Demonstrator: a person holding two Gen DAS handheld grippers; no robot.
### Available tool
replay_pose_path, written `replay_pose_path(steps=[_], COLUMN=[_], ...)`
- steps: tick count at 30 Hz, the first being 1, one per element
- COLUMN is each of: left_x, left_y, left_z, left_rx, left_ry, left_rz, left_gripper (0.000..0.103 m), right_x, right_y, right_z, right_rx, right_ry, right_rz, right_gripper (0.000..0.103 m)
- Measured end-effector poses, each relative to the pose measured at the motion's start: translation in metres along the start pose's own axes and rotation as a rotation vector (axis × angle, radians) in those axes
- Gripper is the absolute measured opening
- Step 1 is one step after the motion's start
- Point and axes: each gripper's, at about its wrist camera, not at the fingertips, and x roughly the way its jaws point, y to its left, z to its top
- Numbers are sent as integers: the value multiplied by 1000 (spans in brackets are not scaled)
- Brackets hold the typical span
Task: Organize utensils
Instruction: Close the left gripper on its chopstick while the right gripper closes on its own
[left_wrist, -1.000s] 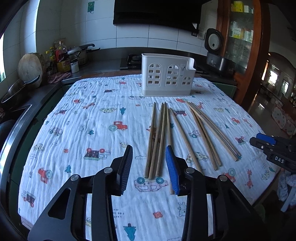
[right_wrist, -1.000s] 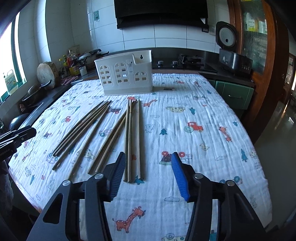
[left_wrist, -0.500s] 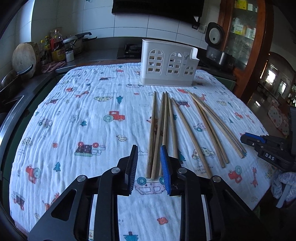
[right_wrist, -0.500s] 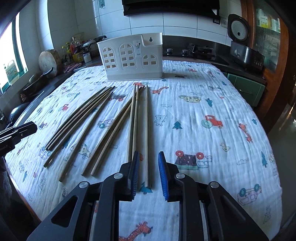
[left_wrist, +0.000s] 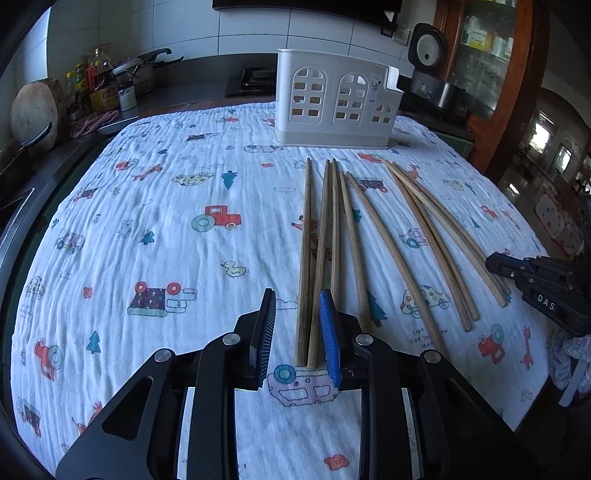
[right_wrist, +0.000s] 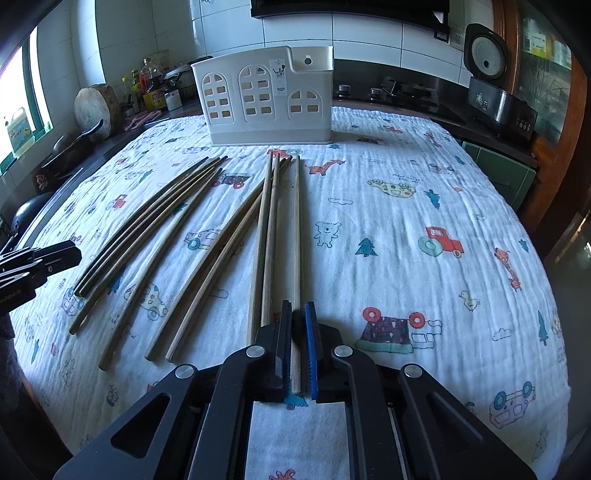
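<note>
Several wooden chopsticks lie lengthwise on a cartoon-print cloth (left_wrist: 147, 206), in front of a white utensil basket (left_wrist: 332, 99) (right_wrist: 266, 99). In the left wrist view my left gripper (left_wrist: 297, 302) straddles the near ends of the two leftmost chopsticks (left_wrist: 305, 240). A gap shows beside its left pad, so it is open. In the right wrist view my right gripper (right_wrist: 297, 314) is shut on the near end of the rightmost chopstick (right_wrist: 296, 240), which still lies flat. Each view shows the other gripper at its edge (left_wrist: 498, 263) (right_wrist: 70, 253), near a splayed bundle of chopsticks (left_wrist: 436, 236) (right_wrist: 147, 229).
A counter on the left holds a round cutting board (right_wrist: 92, 107), bottles (left_wrist: 99, 85) and a pot. A rice cooker (right_wrist: 487, 74) and a stove stand at the back right. The table's near edge drops off just below both grippers.
Both grippers moved forward and down to the chopsticks' near ends. The left jaws narrowed around two chopsticks. The right jaws went from wide open to shut on one chopstick.
</note>
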Motion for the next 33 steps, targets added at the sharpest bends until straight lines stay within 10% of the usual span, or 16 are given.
replay_pose_path(steps=[33], left_x=[29], left_y=[-1], left_z=[5], left_rx=[10], left_ry=[66], left_rz=[-10], left_gripper=[15], right_x=[1], right_y=[3], right_z=[-3], right_rx=[-19], right_ry=[3], right_rz=[-14], right_gripper=[8])
